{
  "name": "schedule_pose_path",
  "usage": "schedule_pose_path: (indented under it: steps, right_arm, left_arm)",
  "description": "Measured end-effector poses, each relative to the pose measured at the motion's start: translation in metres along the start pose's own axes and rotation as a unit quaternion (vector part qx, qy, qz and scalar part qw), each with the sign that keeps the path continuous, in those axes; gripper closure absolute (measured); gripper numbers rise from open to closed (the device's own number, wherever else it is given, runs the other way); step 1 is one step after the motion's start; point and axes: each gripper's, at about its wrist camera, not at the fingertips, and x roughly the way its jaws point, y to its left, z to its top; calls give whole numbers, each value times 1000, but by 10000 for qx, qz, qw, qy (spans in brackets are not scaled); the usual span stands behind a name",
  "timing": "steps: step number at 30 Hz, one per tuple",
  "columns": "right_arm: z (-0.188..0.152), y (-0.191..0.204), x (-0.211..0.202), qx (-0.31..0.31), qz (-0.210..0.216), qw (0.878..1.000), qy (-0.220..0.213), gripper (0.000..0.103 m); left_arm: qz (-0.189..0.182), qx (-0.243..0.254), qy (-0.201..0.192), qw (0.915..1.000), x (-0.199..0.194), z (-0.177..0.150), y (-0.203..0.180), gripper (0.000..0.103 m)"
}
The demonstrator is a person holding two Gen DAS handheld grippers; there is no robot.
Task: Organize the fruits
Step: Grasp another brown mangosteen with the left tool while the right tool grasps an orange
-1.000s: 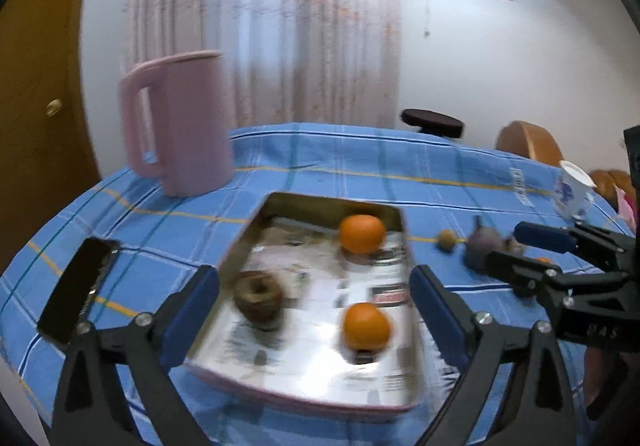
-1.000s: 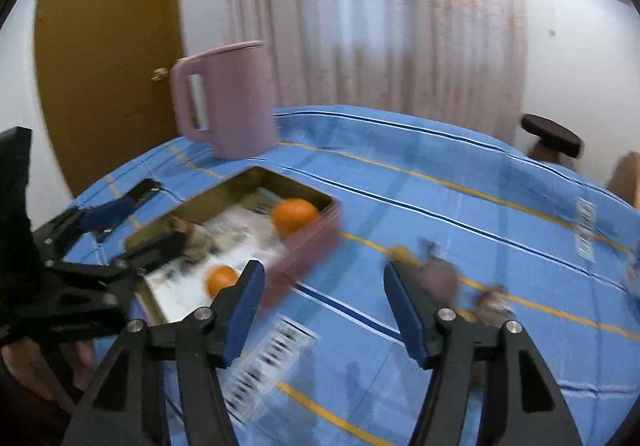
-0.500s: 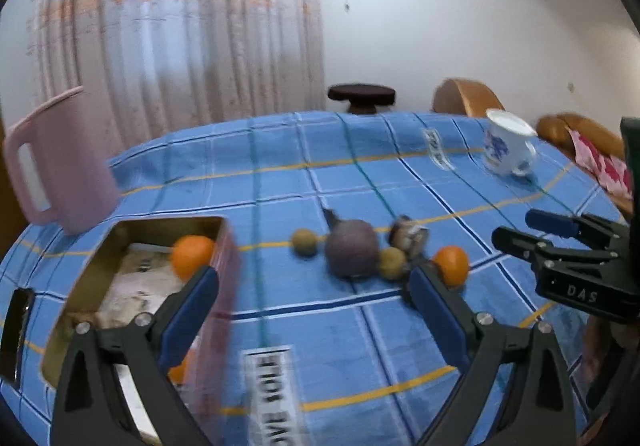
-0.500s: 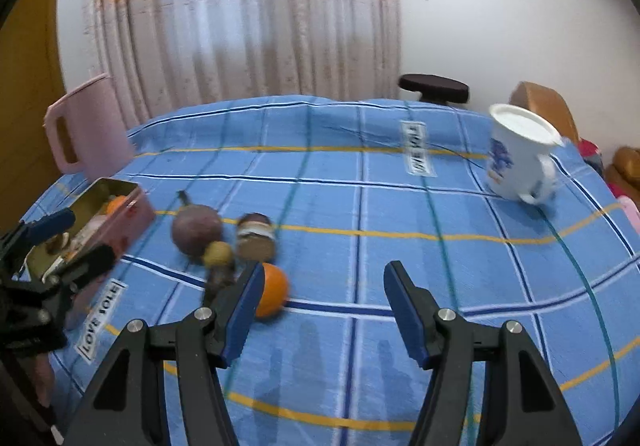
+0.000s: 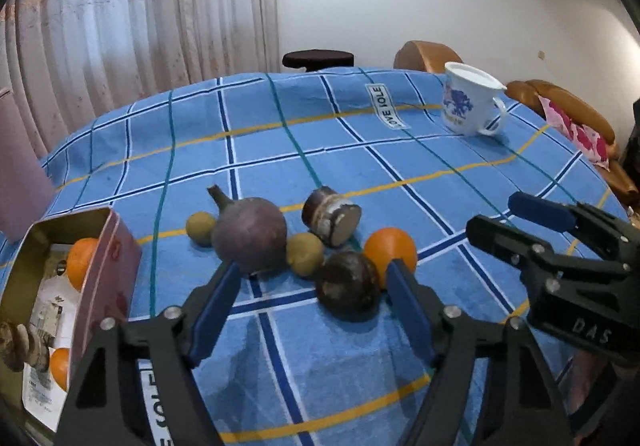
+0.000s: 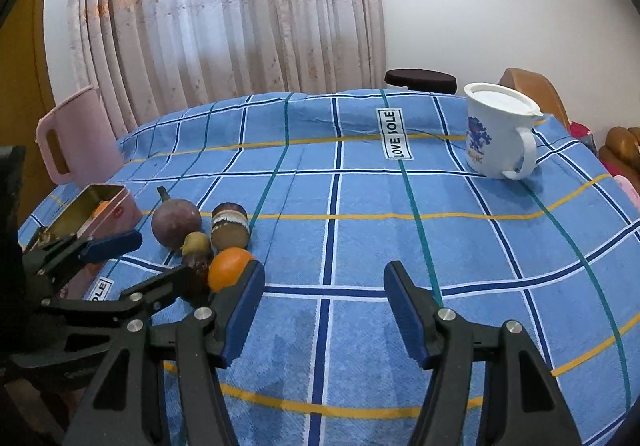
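tin [image 5: 120,246]: open pink-walled box at 9 o'clock of the left wrist view, standing apart from the loose fruit; judged to be the collecting container, placed within short reach of the pile.
tin contents: one orange [image 5: 80,262] near the far wall, a second orange [image 5: 60,368] nearer the camera, a brown ridged item [image 5: 18,342] at the frame edge (cut off, identity uncertain), all on a printed paper liner.
loose pile: on the blue checked cloth [image 5: 360,386] at centre, bunched so pieces touch. Left to right: small yellow-green fruit [image 5: 200,228], large purple stemmed fruit [image 5: 250,240], second yellow-green fruit [image 5: 305,254], brown banded cylinder [image 5: 330,215] lying on its side at 12 o'clock of the pile, dark round fruit [image 5: 347,286], loose orange [image 5: 390,250].
left gripper [image 5: 310,300]: jaws have just been closing but stand apart; the dark round fruit lies between the tips toward the right pad, no pad seen pressing on it. Judged: lining up to take this fruit, the nearest piece.
right gripper [image 6: 324,308]: jaws parted, nothing between them, only cloth; its left pad sits just beside the loose orange. Judged: waiting its turn.
pink jug [image 6: 76,137]: at 10 o'clock of the right wrist view, beyond the tin; contents not visible.
white mug [image 6: 496,133]: at 2 o'clock, lidded, well apart from the fruit; not part of the sort.
progress: judged partial, six pieces outside the tin.
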Motion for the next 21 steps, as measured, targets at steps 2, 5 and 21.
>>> schedule_pose_path:
  steps: [2,5,21]
  right_arm:
    - [0,0,-2,5,15,10000,-46,39]
    - [-1,2,0,-11,18,10000,-18,39]
    - [7,37,14,-261,265,9993,87,39]
  left_arm:
    - [-71,2,116,9999,4,0,0,36]
    - [-247,-64,236,9994,8,-1,3,42]
    - [-585,-288,-85,9978,-14,-4,45,96]
